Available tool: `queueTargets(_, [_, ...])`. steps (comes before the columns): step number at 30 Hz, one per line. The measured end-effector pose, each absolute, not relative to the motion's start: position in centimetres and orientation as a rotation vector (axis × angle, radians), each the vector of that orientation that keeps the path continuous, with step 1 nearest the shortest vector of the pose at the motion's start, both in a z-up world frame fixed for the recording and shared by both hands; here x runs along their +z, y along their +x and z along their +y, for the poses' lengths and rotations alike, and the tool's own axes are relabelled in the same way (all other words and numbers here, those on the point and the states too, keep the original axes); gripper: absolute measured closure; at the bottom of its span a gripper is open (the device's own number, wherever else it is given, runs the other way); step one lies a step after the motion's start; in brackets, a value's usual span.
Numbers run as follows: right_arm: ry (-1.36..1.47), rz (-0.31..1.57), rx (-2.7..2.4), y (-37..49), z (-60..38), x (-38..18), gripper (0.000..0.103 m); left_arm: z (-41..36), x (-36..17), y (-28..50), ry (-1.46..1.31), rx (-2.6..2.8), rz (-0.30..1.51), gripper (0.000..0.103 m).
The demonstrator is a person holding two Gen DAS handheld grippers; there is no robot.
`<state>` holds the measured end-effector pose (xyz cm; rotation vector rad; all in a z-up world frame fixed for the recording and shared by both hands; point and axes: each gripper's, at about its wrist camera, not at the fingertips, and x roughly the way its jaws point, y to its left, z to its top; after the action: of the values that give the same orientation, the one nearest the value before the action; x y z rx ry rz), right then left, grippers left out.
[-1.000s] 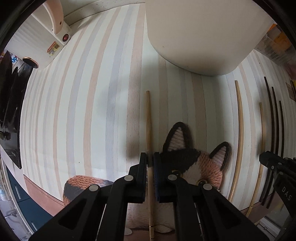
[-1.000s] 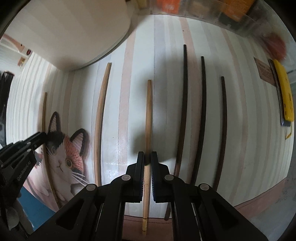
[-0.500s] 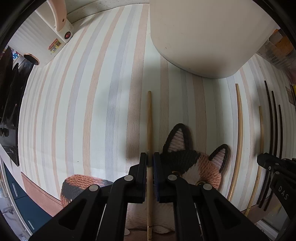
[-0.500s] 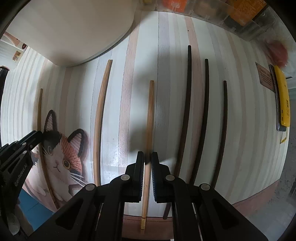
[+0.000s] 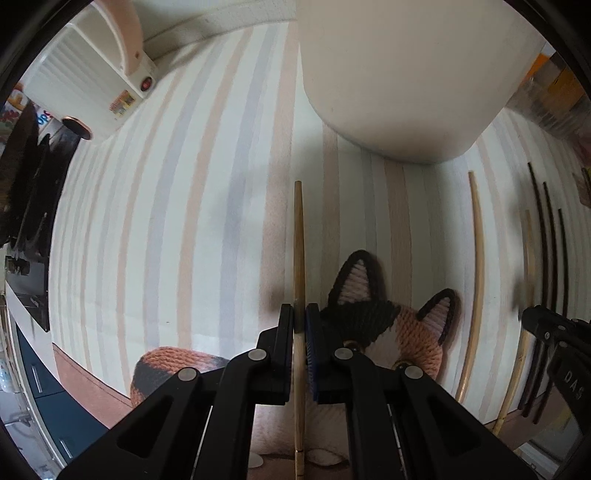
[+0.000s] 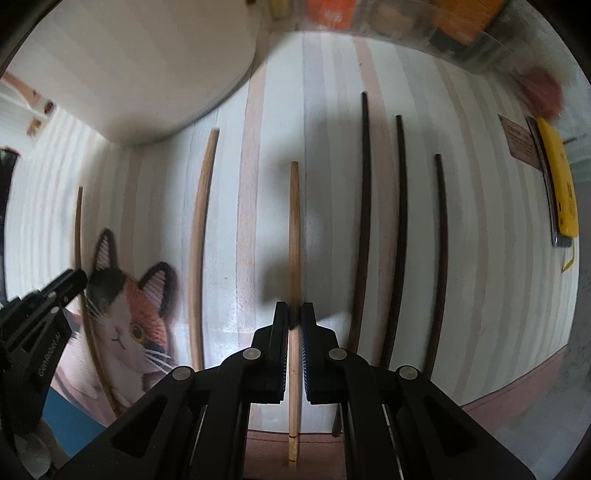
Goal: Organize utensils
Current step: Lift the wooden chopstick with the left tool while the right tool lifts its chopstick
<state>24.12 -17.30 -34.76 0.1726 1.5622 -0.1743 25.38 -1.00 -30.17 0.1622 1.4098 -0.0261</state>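
Observation:
My left gripper [image 5: 300,319] is shut on a light wooden chopstick [image 5: 298,251], which runs straight ahead between the pads, beside the ear of a knitted cat mat [image 5: 391,325]. My right gripper [image 6: 294,315] is shut on a second light chopstick [image 6: 294,229] over the striped tablecloth [image 6: 255,206]. Another light chopstick [image 6: 201,240] lies to its left. Three dark chopsticks [image 6: 364,206] lie side by side to its right. Both grippers point down at the table. The left gripper [image 6: 44,306] shows at the left edge of the right wrist view.
A tall white round container [image 5: 399,74] stands at the far side, between the two grippers. A white appliance [image 5: 92,74] sits at the far left. A yellow tool [image 6: 559,177] lies at the right edge, and cluttered packets [image 6: 461,26] line the back.
Both grippers stay shut on their chopsticks. The views only wobble slightly; nothing on the table has moved.

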Motion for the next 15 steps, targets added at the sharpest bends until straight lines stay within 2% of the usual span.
queueTargets(15, [0.216, 1.291, -0.184, 22.8, -19.7, -27.2, 0.096, 0.3, -22.5, 23.7, 0.038, -0.051, 1.236, 0.099])
